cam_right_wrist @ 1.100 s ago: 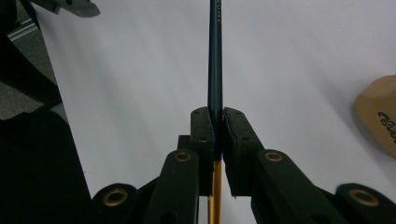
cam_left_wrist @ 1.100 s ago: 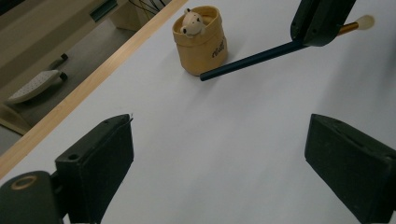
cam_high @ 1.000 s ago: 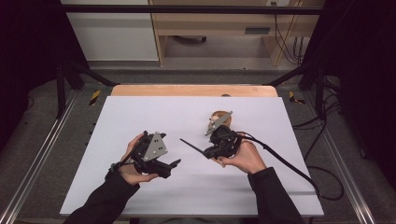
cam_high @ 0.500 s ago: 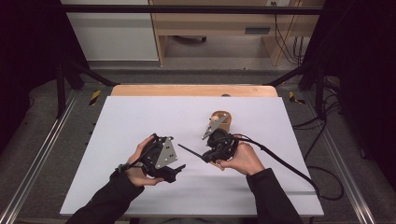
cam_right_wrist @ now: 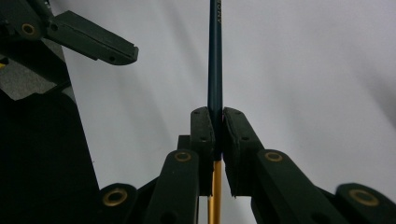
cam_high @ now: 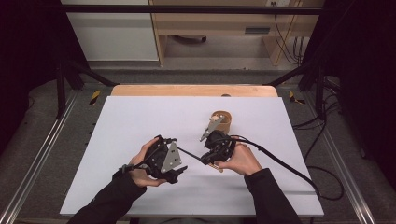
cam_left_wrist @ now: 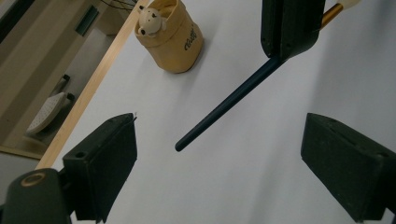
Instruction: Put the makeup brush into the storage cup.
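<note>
The right claw [cam_high: 206, 157] pinches a dark pencil [cam_left_wrist: 229, 100] level above the white surface [cam_high: 140, 116], pointing toward the left claw [cam_high: 180, 169], whose jaws gape empty.

In the right gripper view, the dark pen [cam_right_wrist: 215, 56] runs off the top edge, so its tip is cut off, and its gold section vanishes behind the clamped jaws of the right hand-held gripper [cam_right_wrist: 218, 128]. In the left gripper view, the tan cup [cam_left_wrist: 170, 38] on the tabletop [cam_left_wrist: 243, 177] carries lettering too blurred to read, and the pen's far end is cut by the top edge. In the high view, the person's hand [cam_high: 243, 158] hides the gripper's body, and the jaws are too small to tell apart.
</note>
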The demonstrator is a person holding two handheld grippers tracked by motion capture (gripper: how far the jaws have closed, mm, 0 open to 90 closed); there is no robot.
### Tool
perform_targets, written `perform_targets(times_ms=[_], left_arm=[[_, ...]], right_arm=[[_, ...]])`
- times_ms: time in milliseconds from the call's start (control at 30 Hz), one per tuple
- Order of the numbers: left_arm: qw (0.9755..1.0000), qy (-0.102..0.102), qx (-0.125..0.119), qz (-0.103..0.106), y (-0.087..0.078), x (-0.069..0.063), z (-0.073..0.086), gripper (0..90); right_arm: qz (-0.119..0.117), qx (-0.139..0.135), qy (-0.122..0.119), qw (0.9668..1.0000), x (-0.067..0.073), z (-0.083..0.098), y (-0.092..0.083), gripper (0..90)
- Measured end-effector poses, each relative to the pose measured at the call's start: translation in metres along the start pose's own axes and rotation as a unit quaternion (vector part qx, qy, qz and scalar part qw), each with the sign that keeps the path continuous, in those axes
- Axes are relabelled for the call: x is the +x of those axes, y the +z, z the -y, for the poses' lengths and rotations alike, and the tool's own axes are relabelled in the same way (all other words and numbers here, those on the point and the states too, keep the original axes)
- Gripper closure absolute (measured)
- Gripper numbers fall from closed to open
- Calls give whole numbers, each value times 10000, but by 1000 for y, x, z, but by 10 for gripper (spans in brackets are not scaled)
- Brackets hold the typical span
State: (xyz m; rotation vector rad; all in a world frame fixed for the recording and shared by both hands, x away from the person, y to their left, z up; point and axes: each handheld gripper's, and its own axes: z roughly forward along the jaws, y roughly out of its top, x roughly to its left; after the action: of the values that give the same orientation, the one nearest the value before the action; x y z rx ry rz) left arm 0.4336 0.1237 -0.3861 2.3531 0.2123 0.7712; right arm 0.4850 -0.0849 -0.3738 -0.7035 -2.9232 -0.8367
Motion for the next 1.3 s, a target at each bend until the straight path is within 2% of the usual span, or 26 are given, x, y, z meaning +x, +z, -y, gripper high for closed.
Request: perform_targets(times_ms=[67,233,267,467,500,533,600,767,1067,1300], left_arm=[[10000,65,-3,33,3,-1,0,110],[9996,276,73,-53,10,-5,-2,135],[9992,376,102,-89,13,-6,-2,143],[9981,580,145,-142,21,-8,-2,188],[9981,580,145,-142,21,-8,-2,195],[9982,570,176,26,23,-9,-2,195],[9980,612,168,33,25,-9,-3,208],[9972,728,146,-7,29,-9,-3,246],[9929,1174,195,-71,34,-13,-2,361],[9901,1379,263,-51,38,-16,-2,453]], right_arm=[[-28,11,9,10000,0,0,1,834],[-95,50,-66,9999,-1,0,4,834],[-102,48,-57,9999,-1,-1,4,834],[-144,52,-59,9999,-1,0,5,834],[-144,52,-59,9999,-1,0,5,834],[-122,37,31,9999,0,-1,6,834],[-153,62,-44,9999,-1,-1,6,834],[-166,61,-57,9998,-2,-1,6,834],[-238,67,-18,9997,-2,-2,7,834],[-268,68,-11,9996,0,-2,9,834]])
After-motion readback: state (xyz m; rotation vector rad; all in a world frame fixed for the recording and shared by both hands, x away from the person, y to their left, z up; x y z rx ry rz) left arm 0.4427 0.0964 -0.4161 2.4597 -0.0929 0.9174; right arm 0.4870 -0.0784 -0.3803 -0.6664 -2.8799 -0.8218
